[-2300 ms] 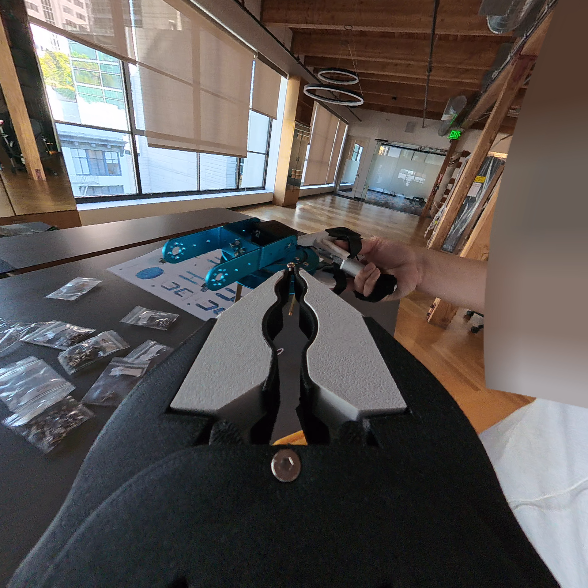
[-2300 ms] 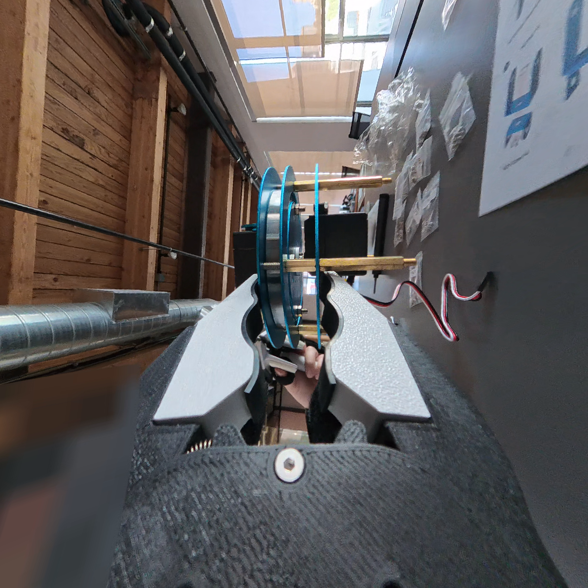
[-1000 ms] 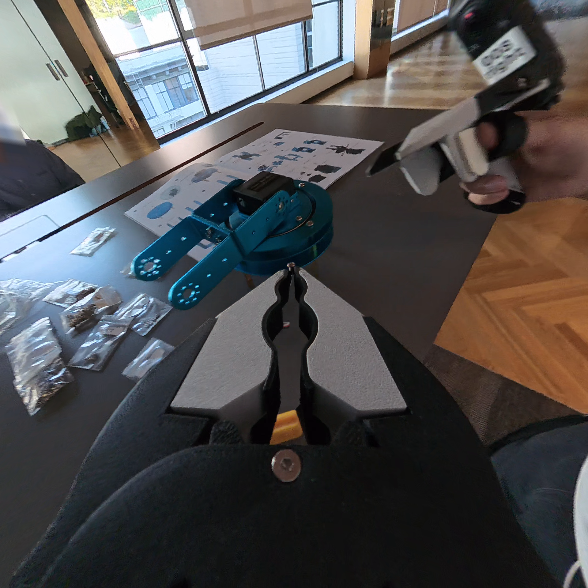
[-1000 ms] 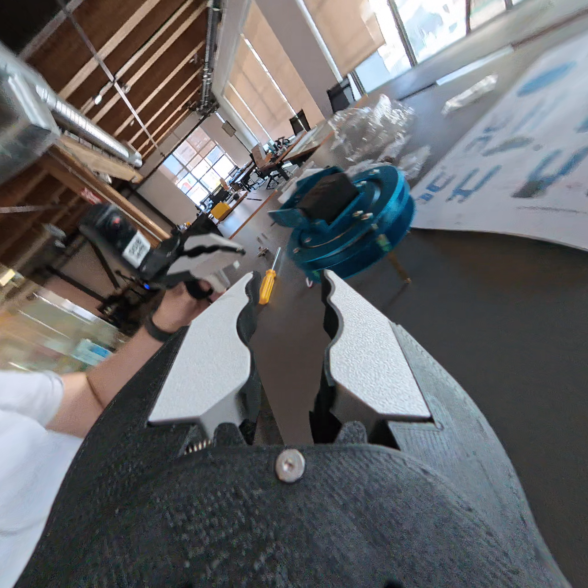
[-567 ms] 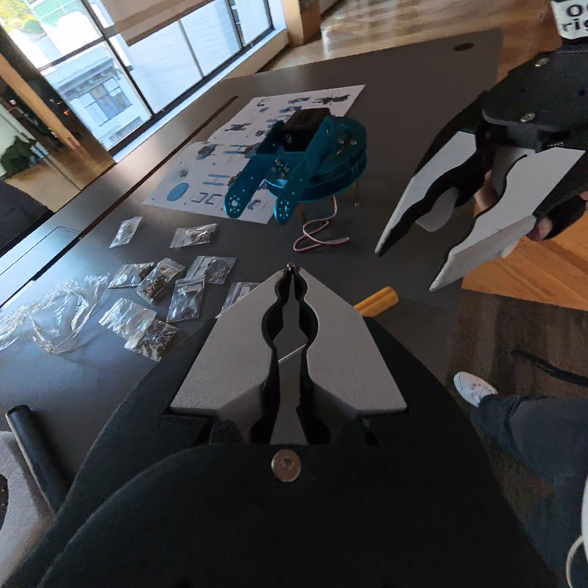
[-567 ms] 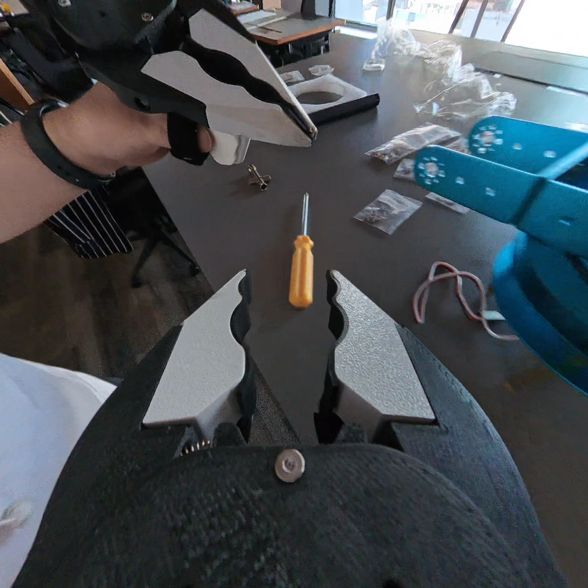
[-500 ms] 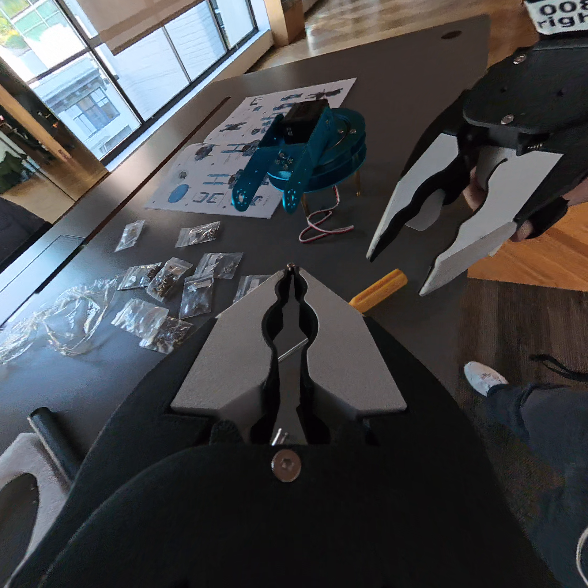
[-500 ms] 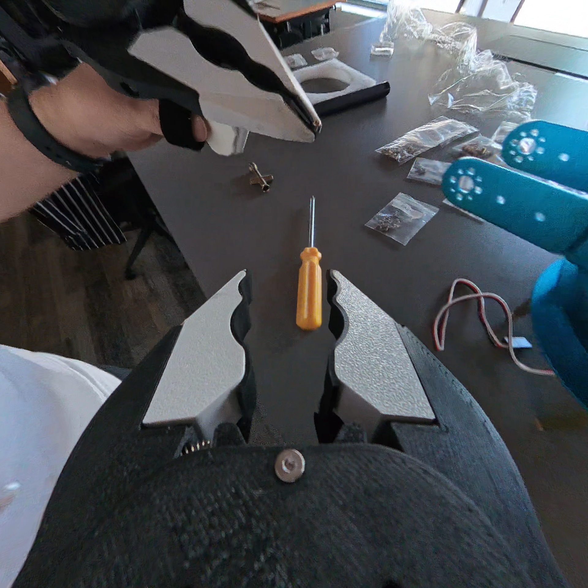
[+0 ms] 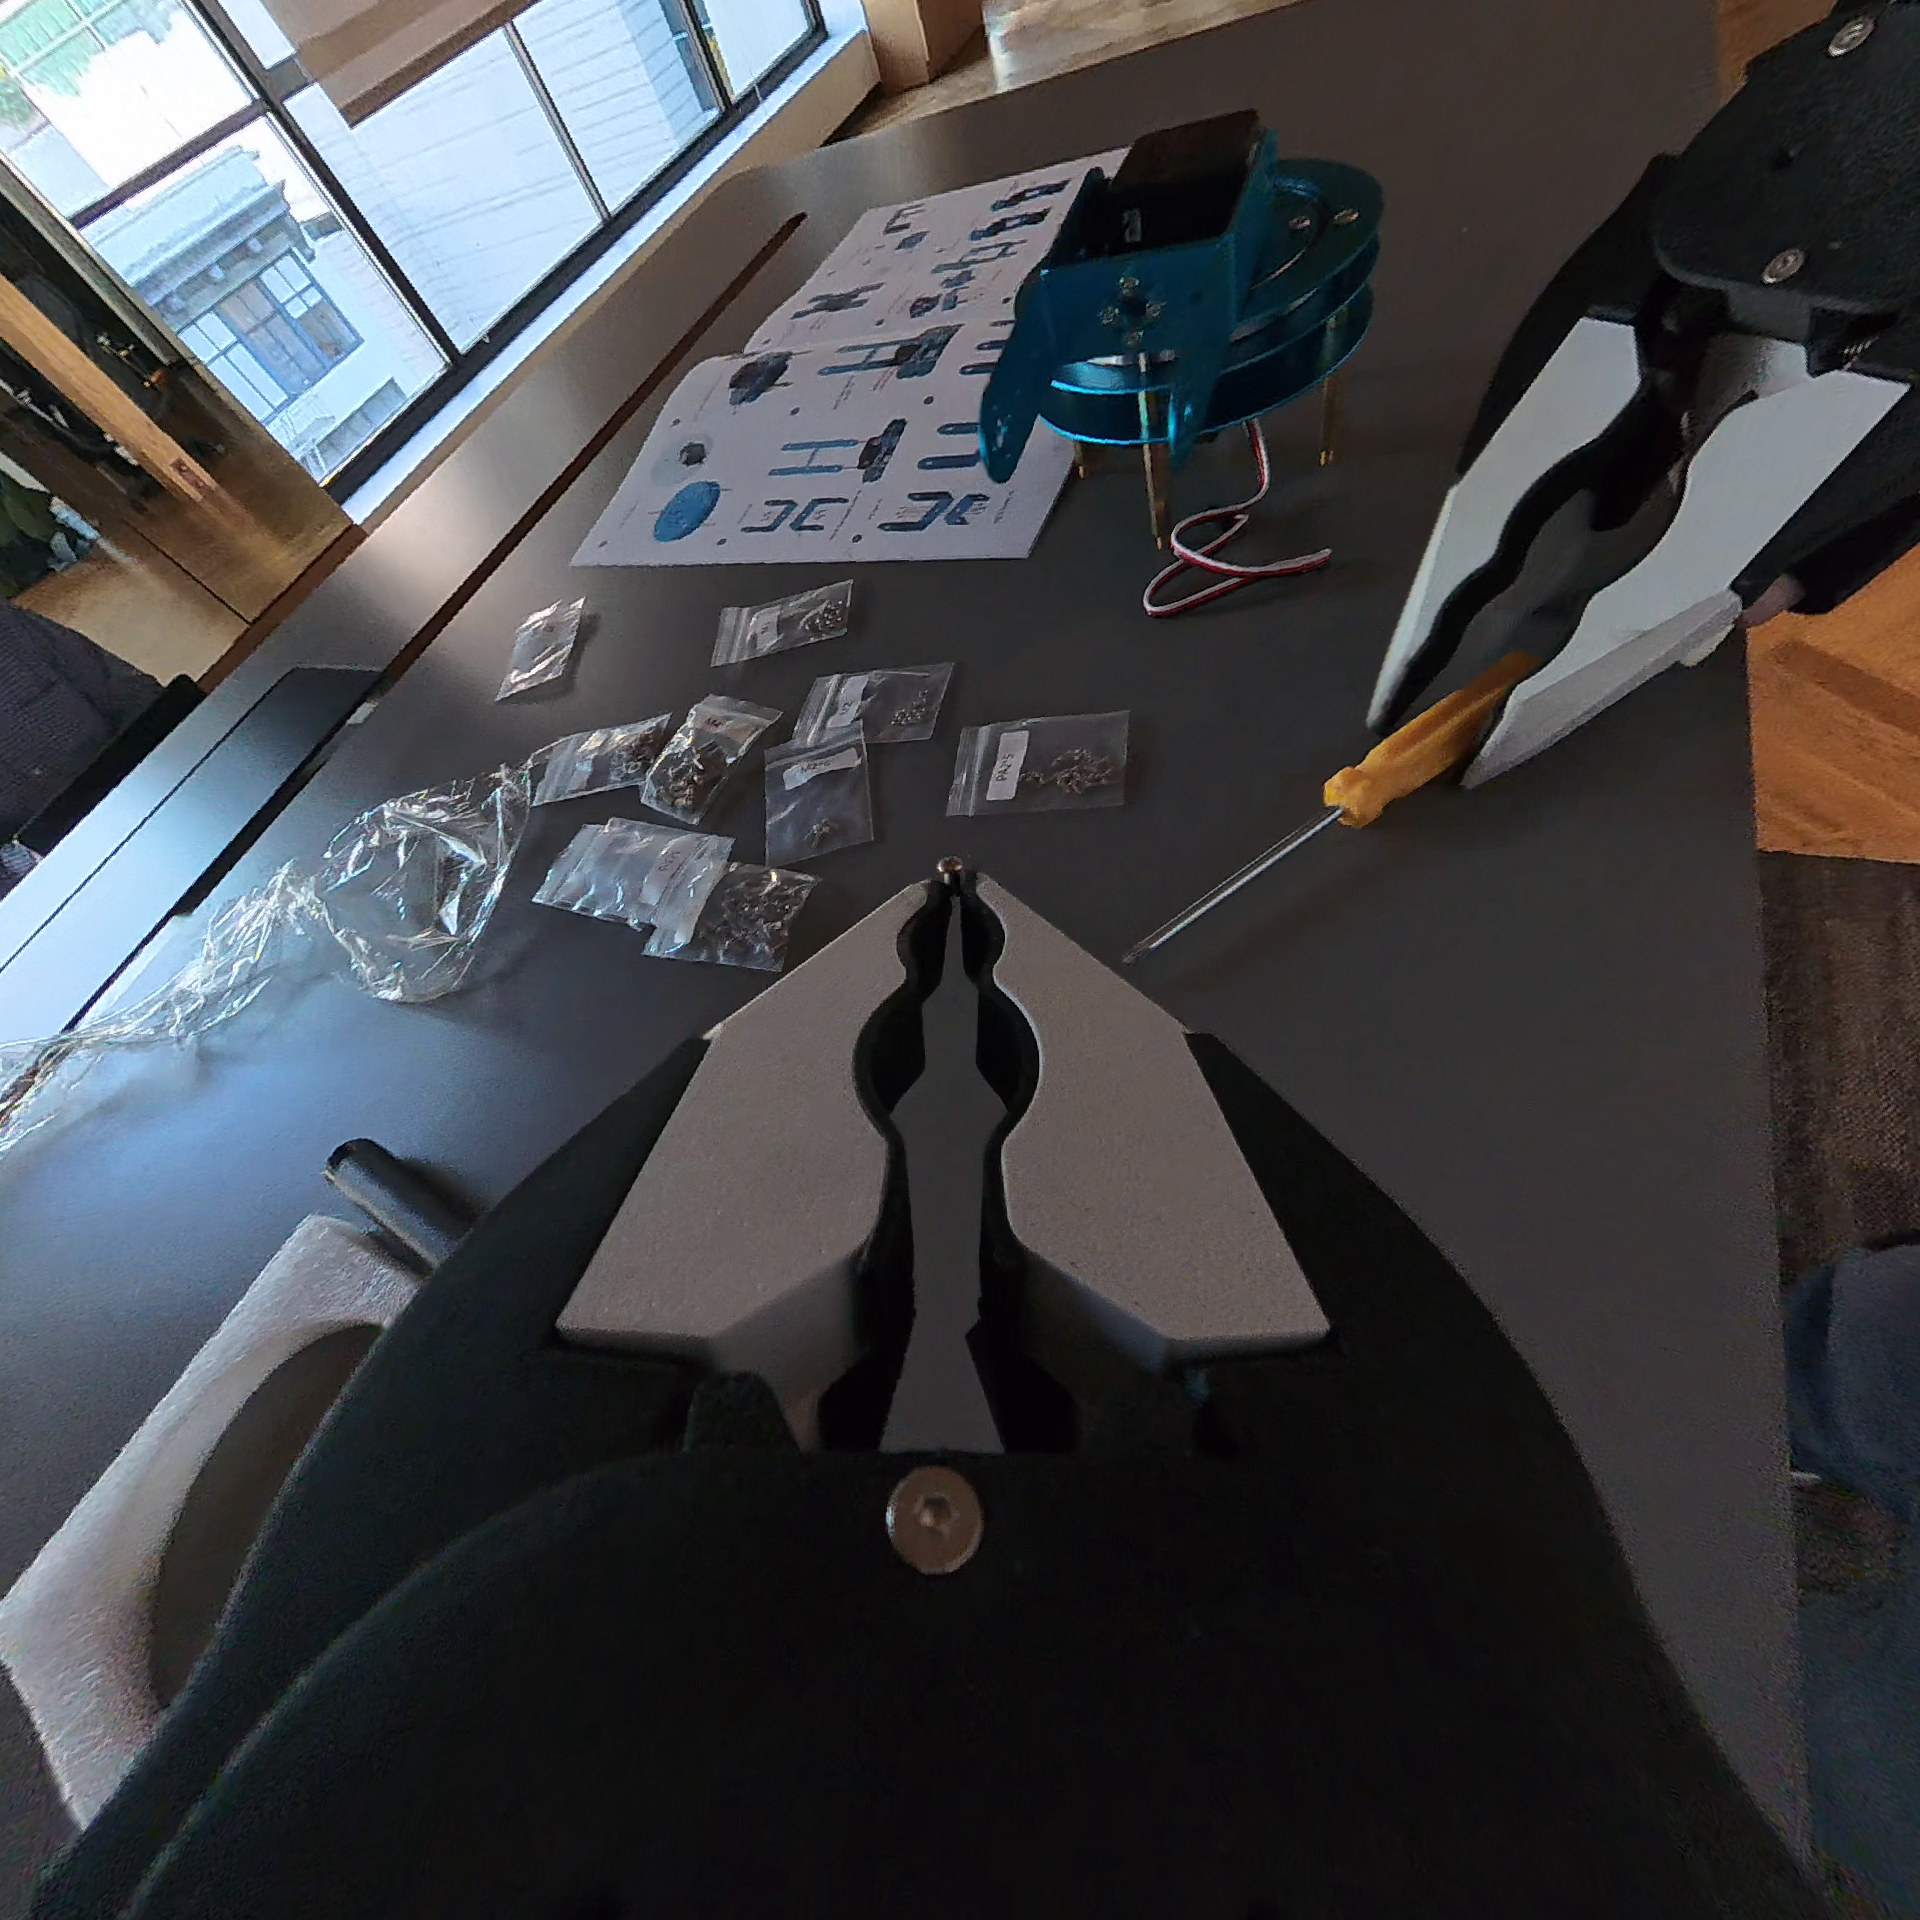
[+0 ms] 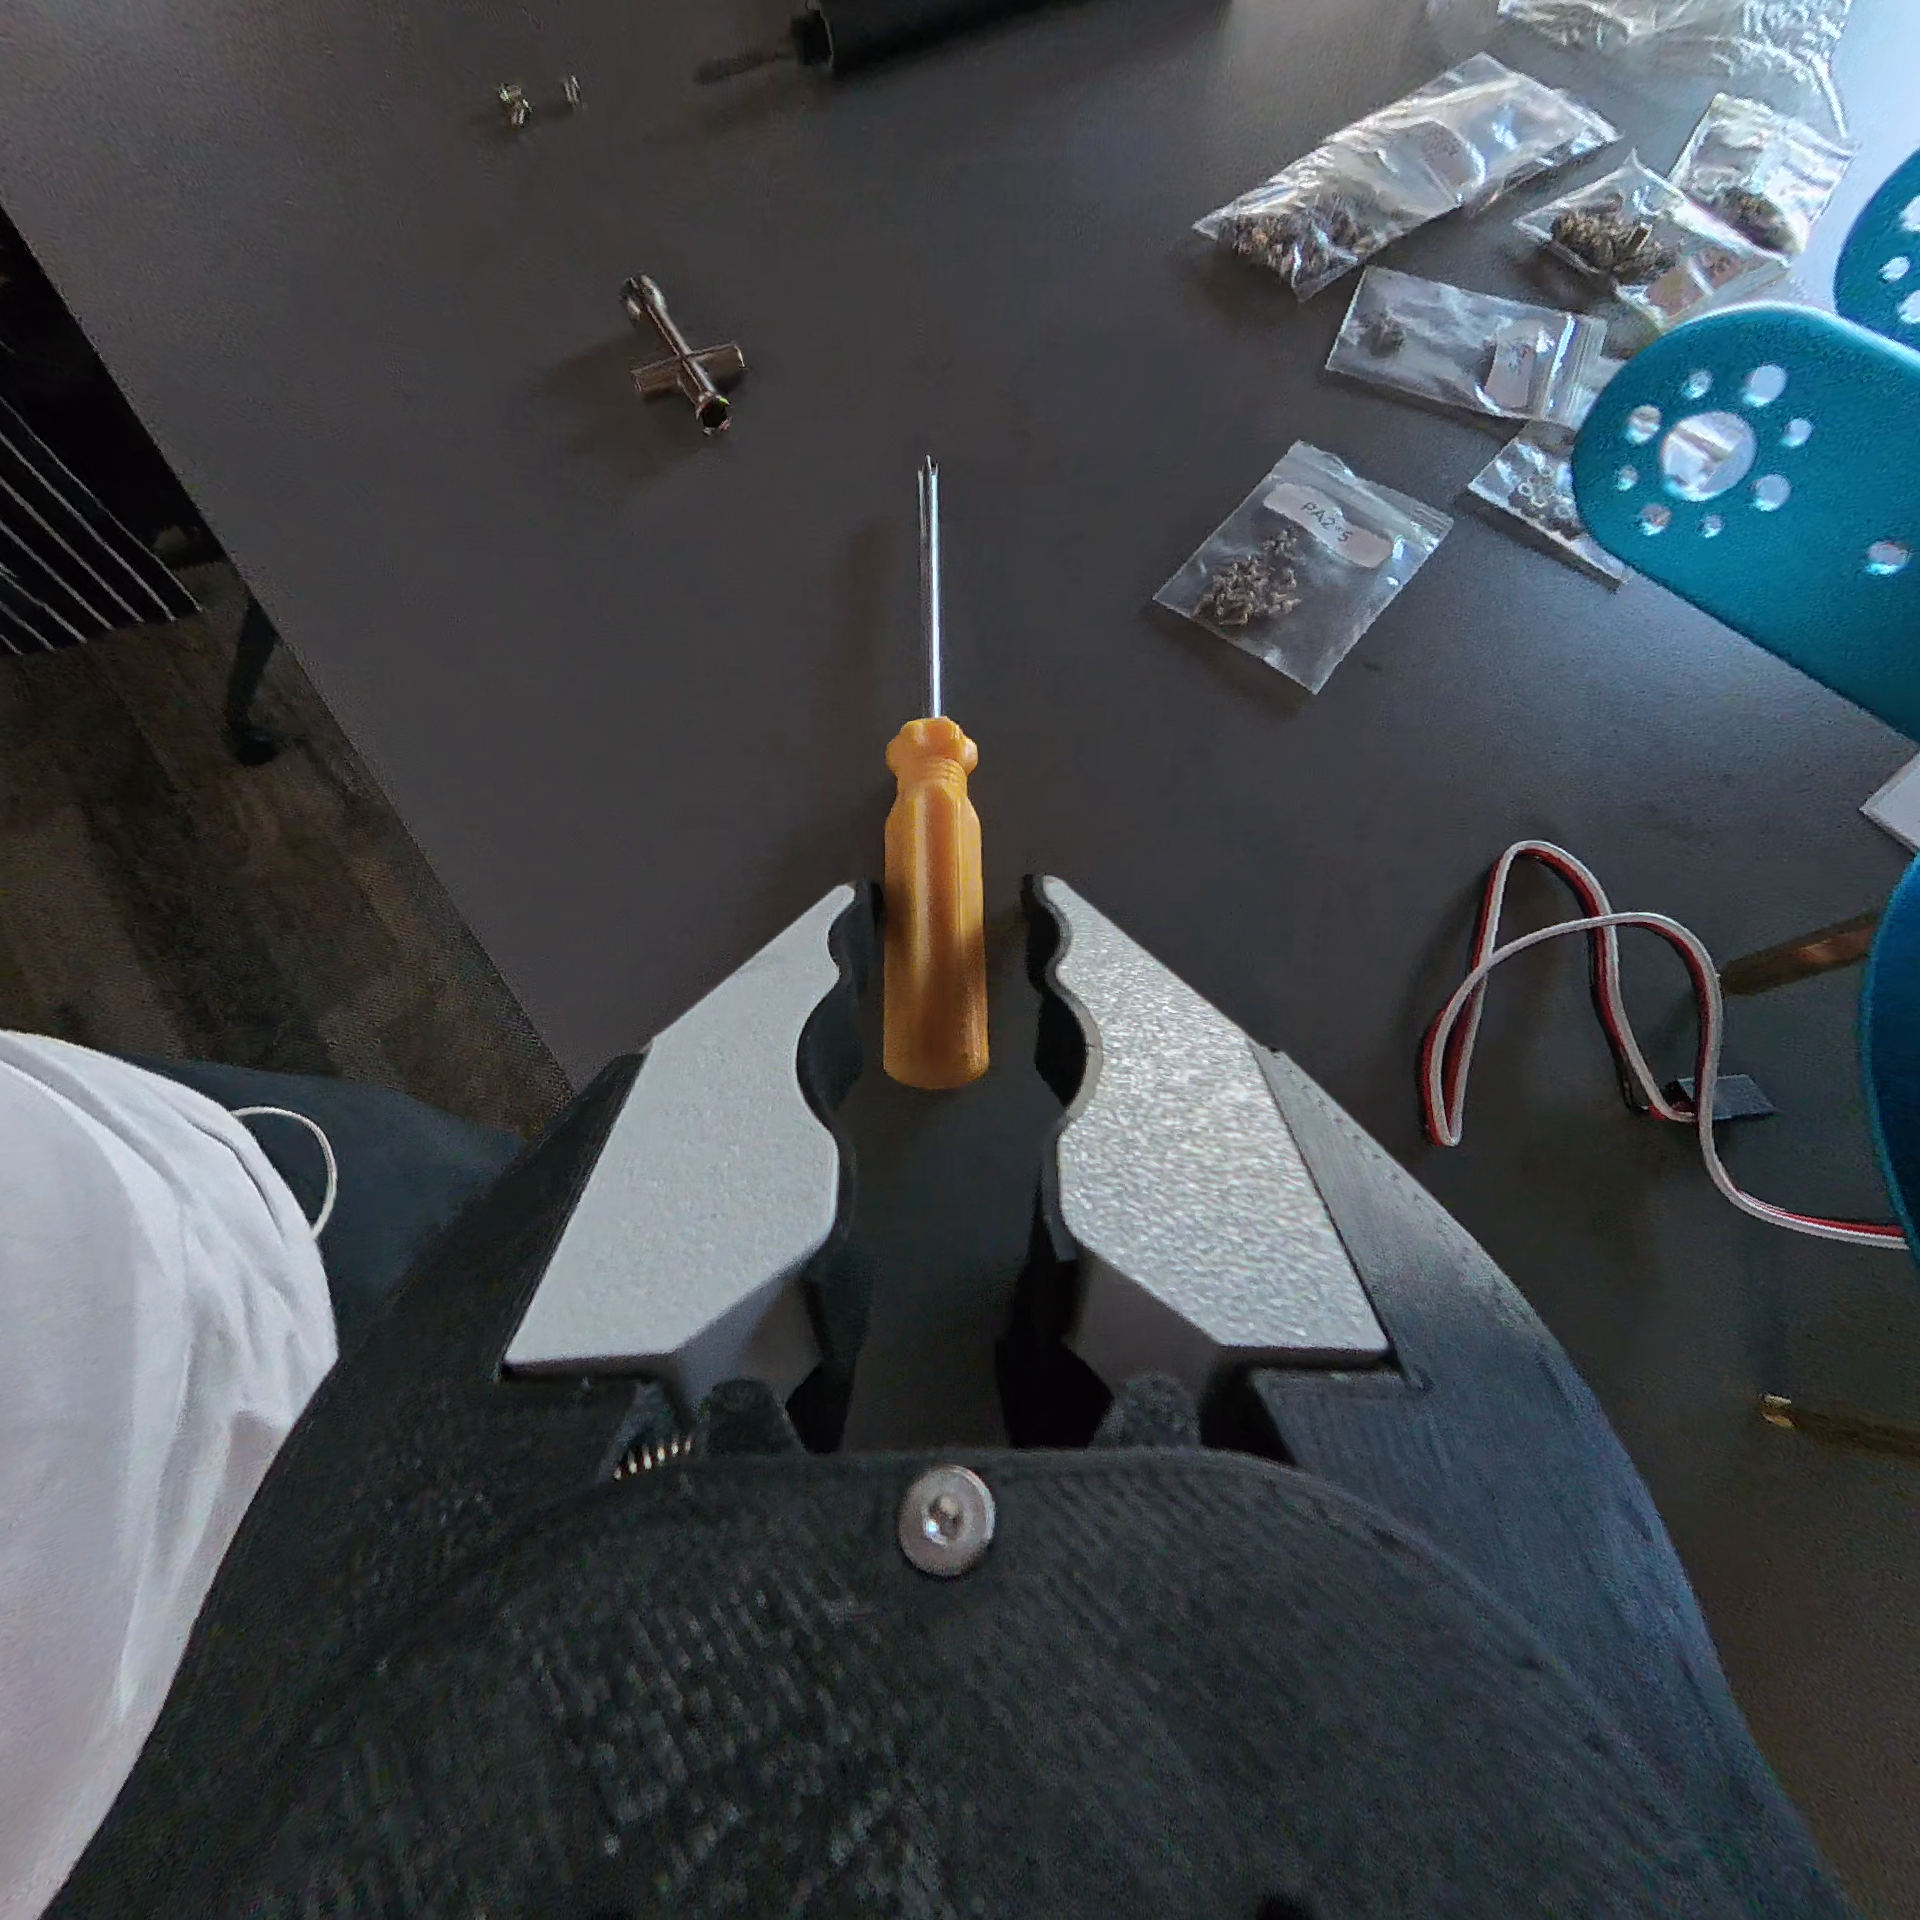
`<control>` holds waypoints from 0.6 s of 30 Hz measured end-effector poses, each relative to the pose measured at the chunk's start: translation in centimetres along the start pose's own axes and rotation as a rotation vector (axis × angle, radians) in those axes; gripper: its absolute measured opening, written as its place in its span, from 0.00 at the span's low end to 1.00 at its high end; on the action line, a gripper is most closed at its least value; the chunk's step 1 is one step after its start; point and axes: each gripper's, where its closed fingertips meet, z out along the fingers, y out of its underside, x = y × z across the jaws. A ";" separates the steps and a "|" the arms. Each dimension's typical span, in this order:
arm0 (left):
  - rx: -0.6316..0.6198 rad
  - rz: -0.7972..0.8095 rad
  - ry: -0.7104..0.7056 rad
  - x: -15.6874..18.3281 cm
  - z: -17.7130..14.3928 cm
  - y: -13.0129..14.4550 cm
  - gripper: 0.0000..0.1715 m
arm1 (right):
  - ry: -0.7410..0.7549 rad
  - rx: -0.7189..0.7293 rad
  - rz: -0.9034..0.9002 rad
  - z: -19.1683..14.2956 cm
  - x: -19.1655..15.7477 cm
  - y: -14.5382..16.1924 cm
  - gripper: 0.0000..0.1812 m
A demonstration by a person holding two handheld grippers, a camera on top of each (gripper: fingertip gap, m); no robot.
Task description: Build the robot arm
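Note:
A yellow-handled screwdriver [image 10: 932, 914] lies on the dark table [image 10: 623, 644], shaft pointing away from me. My right gripper [image 10: 945, 888] is open, its fingers on either side of the handle's rear half, low over the table. It also shows in the left wrist view [image 9: 1429, 750], straddling the screwdriver [image 9: 1392, 758]. My left gripper [image 9: 950, 883] is shut on a small screw [image 9: 950, 864] pinched at its tips, held above the table. A blue metal assembly [image 9: 1195, 312] with a black servo stands on brass legs at the far side.
Several small bags of hardware [image 9: 831, 748] and crumpled clear plastic [image 9: 416, 904] lie left of the screwdriver. A printed sheet [image 9: 831, 447], a red-white-black wire [image 10: 1579, 997], a metal cross wrench [image 10: 681, 358] and a white foam block [image 9: 156, 1455] are on the table. Its edge runs on the right. The tips of one gripper are about 15 centimeters away from the tips of the other. The left tips stand about 9 centimeters off the metal cross wrench [image 10: 681, 358].
The right gripper let go of the blue assembly, which now stands on the table, then swung down and lowered around the screwdriver handle. The left gripper pulled back, still pinching the screw.

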 end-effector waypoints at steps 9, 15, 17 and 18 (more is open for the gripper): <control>-0.125 0.222 -0.059 -1.8 -0.5 3.2 0.01 | 0.016 0.096 -0.057 -0.6 -1.0 -1.4 0.09; -0.179 0.491 -0.092 -0.9 -0.2 4.2 0.00 | 0.019 0.158 -0.077 -1.2 -2.7 -3.9 0.09; -0.177 0.506 -0.077 -0.2 -0.1 4.4 0.00 | 0.023 0.164 -0.081 -1.1 -2.8 -4.3 0.09; -0.178 0.499 -0.073 0.0 -0.1 4.6 0.00 | 0.022 0.161 -0.078 -0.9 -2.8 -4.2 0.09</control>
